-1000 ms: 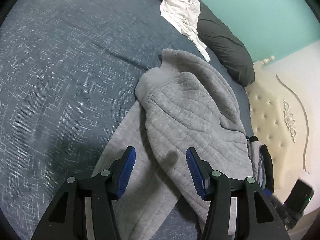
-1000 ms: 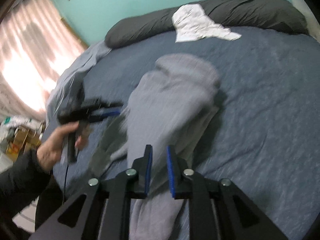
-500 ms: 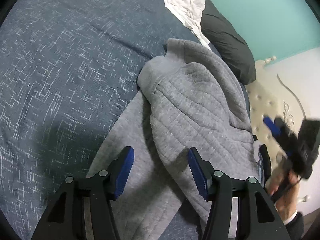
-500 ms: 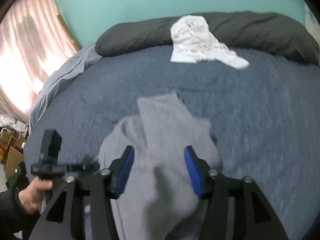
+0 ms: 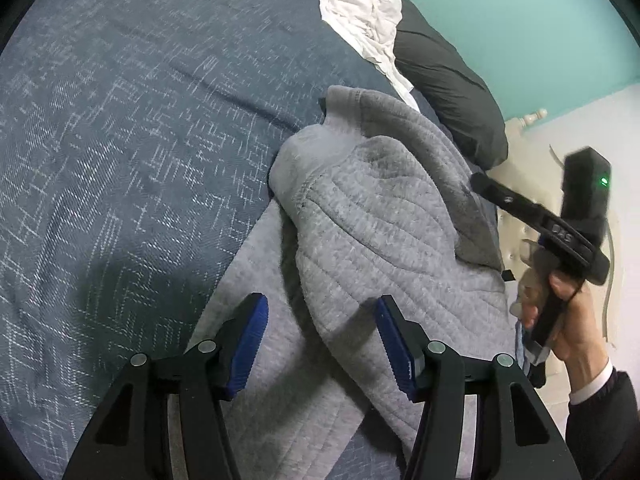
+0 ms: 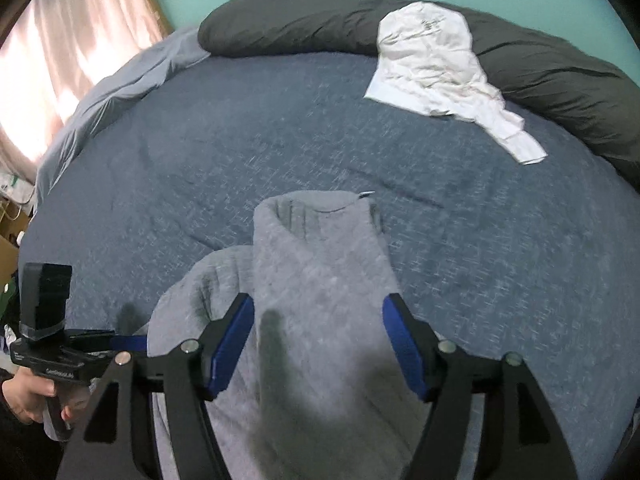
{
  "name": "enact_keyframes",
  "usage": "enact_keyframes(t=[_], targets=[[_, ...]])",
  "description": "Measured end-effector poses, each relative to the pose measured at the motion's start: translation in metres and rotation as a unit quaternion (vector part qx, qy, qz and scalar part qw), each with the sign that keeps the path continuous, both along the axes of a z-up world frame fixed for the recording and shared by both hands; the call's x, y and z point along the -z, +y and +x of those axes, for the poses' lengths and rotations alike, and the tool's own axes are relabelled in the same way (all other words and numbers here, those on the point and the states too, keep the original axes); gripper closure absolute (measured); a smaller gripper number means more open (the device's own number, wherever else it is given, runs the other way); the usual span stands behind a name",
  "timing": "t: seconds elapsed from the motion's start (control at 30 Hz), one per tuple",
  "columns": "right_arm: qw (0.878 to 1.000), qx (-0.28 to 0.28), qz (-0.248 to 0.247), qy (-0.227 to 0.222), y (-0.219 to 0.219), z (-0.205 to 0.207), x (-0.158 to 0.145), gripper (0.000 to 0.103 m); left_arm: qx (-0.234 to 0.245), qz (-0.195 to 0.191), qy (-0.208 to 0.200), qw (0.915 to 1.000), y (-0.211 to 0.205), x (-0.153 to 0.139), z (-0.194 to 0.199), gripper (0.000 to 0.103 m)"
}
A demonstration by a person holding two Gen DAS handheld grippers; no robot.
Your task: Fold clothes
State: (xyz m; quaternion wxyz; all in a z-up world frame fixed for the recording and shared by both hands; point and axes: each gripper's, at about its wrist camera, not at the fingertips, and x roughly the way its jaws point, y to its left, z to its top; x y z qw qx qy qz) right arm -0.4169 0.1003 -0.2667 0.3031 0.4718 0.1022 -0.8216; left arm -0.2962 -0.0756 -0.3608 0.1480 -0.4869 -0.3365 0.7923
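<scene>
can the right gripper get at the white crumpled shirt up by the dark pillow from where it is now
Probably yes, though not without travelling. The right gripper, jaws opening with nothing pinched, hovers over the grey quilted sweatshirt. Only bare blue bedspread lies between it and the white crumpled shirt resting against the long dark pillow.

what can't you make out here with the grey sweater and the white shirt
- Grey sweater hem: left wrist view, cut off behind the left gripper.
- Sweater's near part: right wrist view, blurred under the opening right gripper.
- White shirt print: both views, too small.
</scene>
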Motion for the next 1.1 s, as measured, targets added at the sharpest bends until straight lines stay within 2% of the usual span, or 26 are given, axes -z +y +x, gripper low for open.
enact_keyframes(t=[0.03, 0.1, 0.17, 0.2, 0.27, 0.43, 0.63, 0.87, 1.0, 1.1], targets=[[1.000, -0.003, 0.003, -0.004, -0.002, -0.001, 0.003, 0.036, 0.000, -0.001, 0.001, 1.0000, 0.000, 0.000, -0.001, 0.043], [1.000, -0.011, 0.004, -0.017, -0.003, -0.003, 0.010, 0.055, -0.001, -0.002, 0.001, 1.0000, 0.000, 0.000, -0.003, 0.043], [1.000, -0.016, 0.003, -0.025, -0.003, -0.003, 0.014, 0.086, -0.002, -0.002, 0.001, 1.0000, 0.000, 0.001, -0.004, 0.043], [1.000, -0.016, 0.001, -0.023, -0.001, -0.002, 0.014, 0.092, -0.003, -0.003, 0.000, 1.0000, -0.001, 0.001, -0.003, 0.043], [1.000, -0.008, -0.014, -0.013, 0.008, 0.001, 0.009, 0.095, -0.004, -0.004, -0.001, 1.0000, -0.003, 0.000, 0.002, 0.042], [0.996, 0.033, -0.077, 0.030, 0.051, 0.018, -0.025, 0.096, -0.003, -0.006, -0.001, 1.0000, -0.002, -0.004, 0.009, 0.042], [0.991, 0.041, -0.115, 0.052, 0.102, 0.072, -0.052, 0.096, 0.003, -0.009, 0.007, 0.9999, 0.012, -0.019, 0.004, 0.042], [0.983, 0.092, -0.155, 0.023, 0.176, 0.130, -0.037, 0.096, 0.010, -0.013, 0.019, 0.9997, 0.028, -0.035, -0.004, 0.041], [0.982, 0.100, -0.161, 0.016, 0.201, 0.160, -0.024, 0.096, 0.021, -0.010, 0.030, 0.9993, 0.040, -0.047, -0.013, 0.041], [0.984, 0.100, -0.148, -0.007, 0.209, 0.174, -0.009, 0.096, 0.027, -0.014, 0.037, 0.9989, 0.048, -0.054, -0.019, 0.041]])
